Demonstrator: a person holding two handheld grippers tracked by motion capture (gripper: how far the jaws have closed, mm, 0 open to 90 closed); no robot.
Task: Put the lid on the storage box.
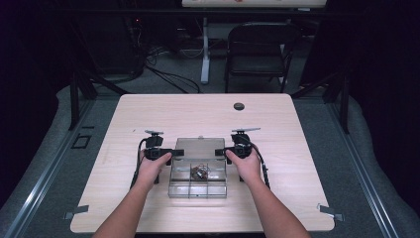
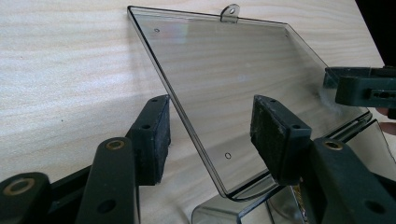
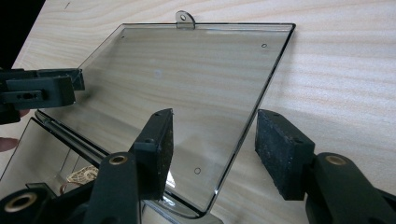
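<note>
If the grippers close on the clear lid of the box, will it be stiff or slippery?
The clear lid looks like thin, flat, hard plastic, so probably stiff and light. Its glossy surface may slip between the pads. It seems hinged to the compartment box, so it would likely swing, not lift free.

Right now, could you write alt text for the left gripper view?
The left gripper is open, its two black jaws on either side of the edge of a clear box lid raised over a pale wooden table. The right gripper reaches the lid's far edge.
</note>
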